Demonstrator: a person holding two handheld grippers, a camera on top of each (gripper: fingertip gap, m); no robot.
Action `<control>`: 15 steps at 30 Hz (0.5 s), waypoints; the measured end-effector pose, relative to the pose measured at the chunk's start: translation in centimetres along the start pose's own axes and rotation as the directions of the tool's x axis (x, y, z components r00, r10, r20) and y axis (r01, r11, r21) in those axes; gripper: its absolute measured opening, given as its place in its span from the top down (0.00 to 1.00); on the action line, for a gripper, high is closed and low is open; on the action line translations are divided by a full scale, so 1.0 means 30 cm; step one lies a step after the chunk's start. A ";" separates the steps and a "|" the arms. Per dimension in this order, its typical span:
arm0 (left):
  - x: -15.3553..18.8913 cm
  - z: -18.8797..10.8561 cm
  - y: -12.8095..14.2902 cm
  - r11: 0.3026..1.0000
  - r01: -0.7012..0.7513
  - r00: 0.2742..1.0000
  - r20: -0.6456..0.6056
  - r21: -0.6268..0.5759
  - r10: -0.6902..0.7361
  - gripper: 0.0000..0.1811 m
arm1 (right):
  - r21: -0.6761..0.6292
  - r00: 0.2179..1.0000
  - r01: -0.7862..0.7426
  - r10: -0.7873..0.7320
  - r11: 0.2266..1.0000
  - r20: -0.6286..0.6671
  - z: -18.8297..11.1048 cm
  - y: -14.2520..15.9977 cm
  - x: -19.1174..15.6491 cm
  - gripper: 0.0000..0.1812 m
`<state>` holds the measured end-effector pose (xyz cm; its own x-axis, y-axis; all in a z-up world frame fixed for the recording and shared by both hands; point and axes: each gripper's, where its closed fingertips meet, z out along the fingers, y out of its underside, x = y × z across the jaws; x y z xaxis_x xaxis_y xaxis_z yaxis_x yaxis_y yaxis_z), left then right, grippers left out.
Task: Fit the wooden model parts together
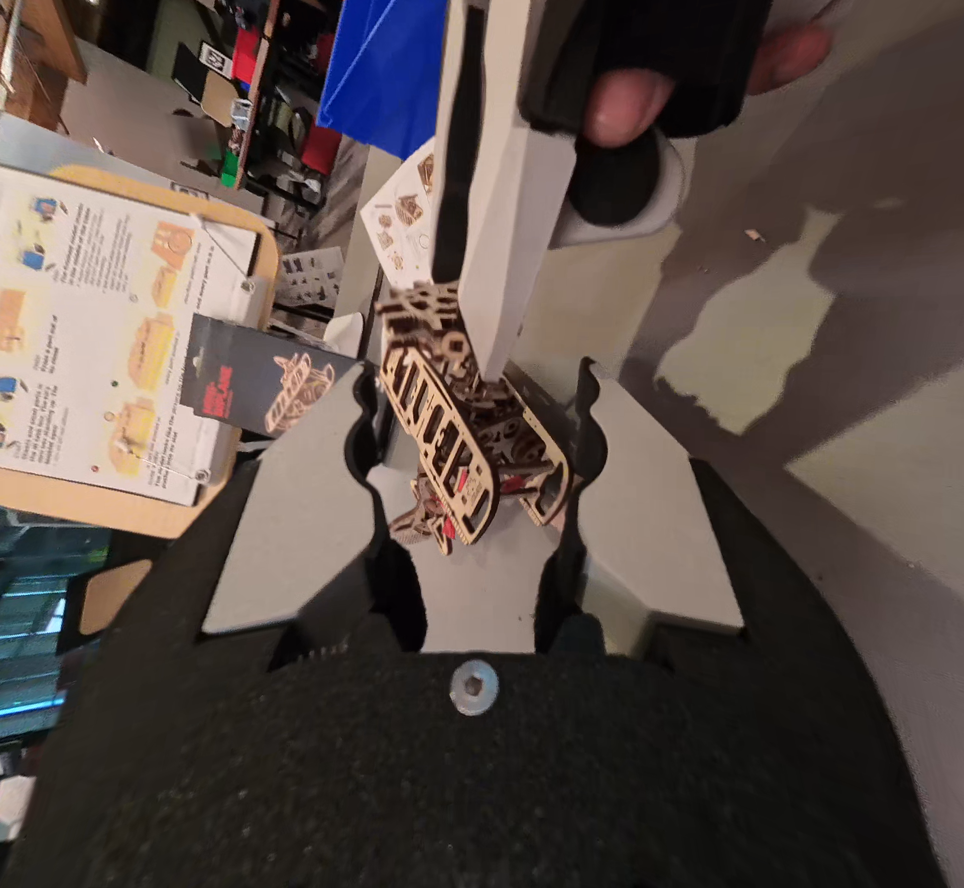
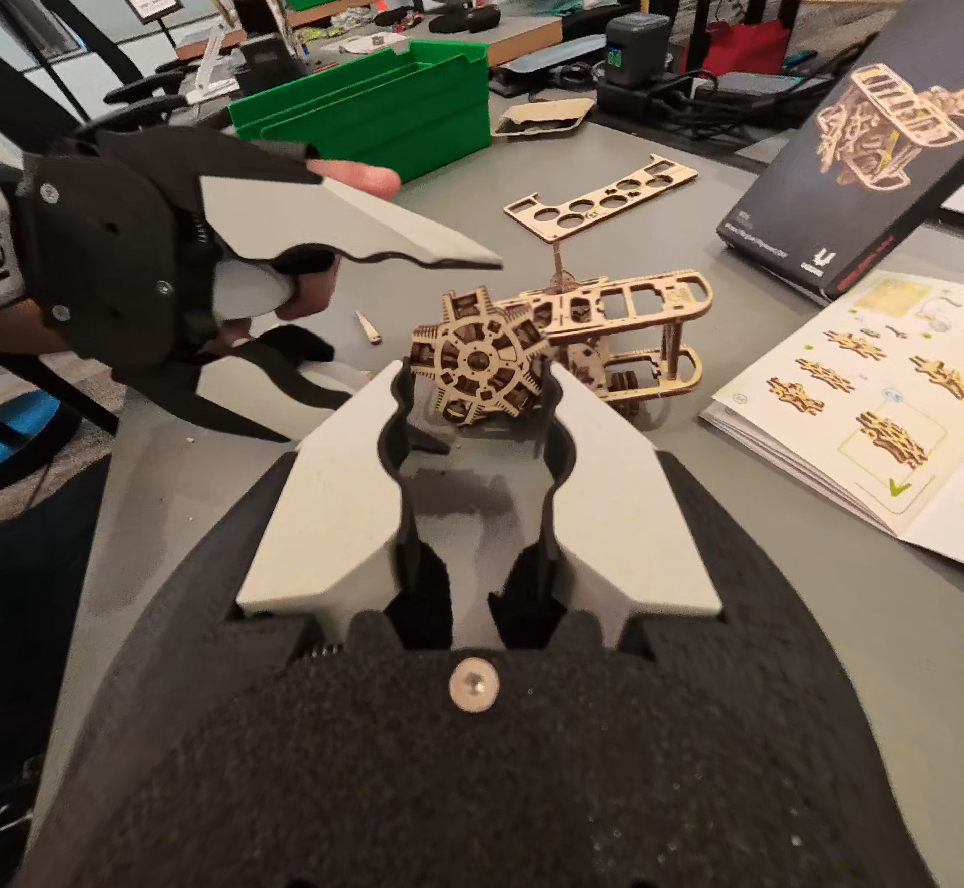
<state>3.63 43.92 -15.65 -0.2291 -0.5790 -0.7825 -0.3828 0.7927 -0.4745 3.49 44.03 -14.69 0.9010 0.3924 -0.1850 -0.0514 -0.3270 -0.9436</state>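
— Any containers near you?

— A green bin (image 2: pixel 365 106) stands beyond my left gripper (image 2: pixel 417 320); I can't tell what's in it. A dark box (image 2: pixel 834 184) leans to the right of my right gripper (image 2: pixel 477 383).

— And the grippers?

— My right gripper is spread wide, its tips on either side of the wooden model (image 2: pixel 547 341), at its round gear end; whether they touch it, I can't tell. My left gripper is wide too, level, one finger above the other, holding nothing, left of the model on the surface (image 2: pixel 678 654).
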 end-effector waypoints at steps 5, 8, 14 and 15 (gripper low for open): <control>0.004 0.004 -0.031 0.999 -0.016 1.000 0.009 0.032 0.016 0.67 | -0.031 0.998 0.064 -0.064 0.997 -0.004 0.004 0.012 -0.032 0.74; -0.006 -0.012 -0.049 0.998 -0.037 0.999 0.036 0.055 0.035 0.74 | -0.044 0.997 0.072 -0.072 0.996 -0.001 0.006 0.016 -0.050 0.74; 0.000 -0.014 -0.045 0.997 -0.069 0.997 0.041 0.042 0.067 0.74 | -0.070 0.999 0.033 -0.033 0.997 -0.008 0.009 0.028 -0.053 0.73; 0.001 -0.012 -0.044 0.996 -0.077 0.996 0.043 0.036 0.075 0.74 | -0.078 1.000 0.019 -0.020 0.997 -0.007 0.009 0.030 -0.052 0.73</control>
<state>3.81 42.81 -14.91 -0.2184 -0.5091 -0.8325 -0.3313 0.8411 -0.4274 1.90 43.35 -15.34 0.9050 0.3924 -0.1644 -0.0006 -0.3854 -0.9228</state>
